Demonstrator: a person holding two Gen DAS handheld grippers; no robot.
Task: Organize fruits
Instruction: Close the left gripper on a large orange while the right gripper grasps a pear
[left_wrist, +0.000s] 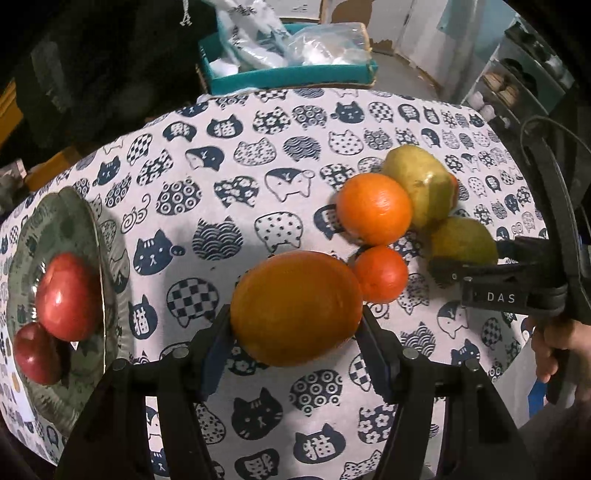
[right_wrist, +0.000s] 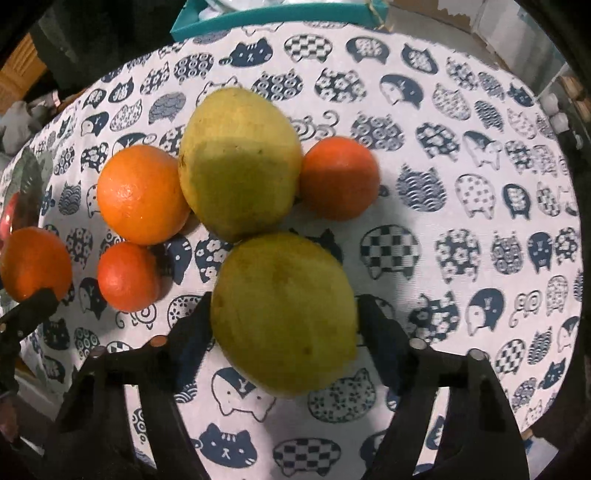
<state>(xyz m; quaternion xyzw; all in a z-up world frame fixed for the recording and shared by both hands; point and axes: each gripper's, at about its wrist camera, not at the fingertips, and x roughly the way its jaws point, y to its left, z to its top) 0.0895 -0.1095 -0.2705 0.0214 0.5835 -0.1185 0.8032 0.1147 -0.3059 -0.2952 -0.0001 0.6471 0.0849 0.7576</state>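
Fruit sorting on a cat-print desk (left_wrist: 229, 155) stands, by the look of it, at an early stage. At the desk's left edge a glass plate (left_wrist: 77, 210) already carries two red apples (left_wrist: 68, 295); everything else is still off it. The left tongs (left_wrist: 295, 328) grip a large orange (left_wrist: 295, 306), held clear of the cloth between the plate and the remaining cluster and, in all likelihood, bound for a place of its own.

Toward the right edge, the right tongs (right_wrist: 284, 325) bracket the nearer of two green-yellow mangoes (right_wrist: 284, 314); the pads sit at its flanks, but whether they press on it cannot be told. No earlier view shows how they got there. The farther mango (right_wrist: 240, 162) touches it.

Count across the desk: two apples plated, one orange in the grip, one orange (right_wrist: 142, 194) and two smaller tangerines (right_wrist: 127, 277) loose on the cloth, two mangoes. Six fruits remain unsorted.
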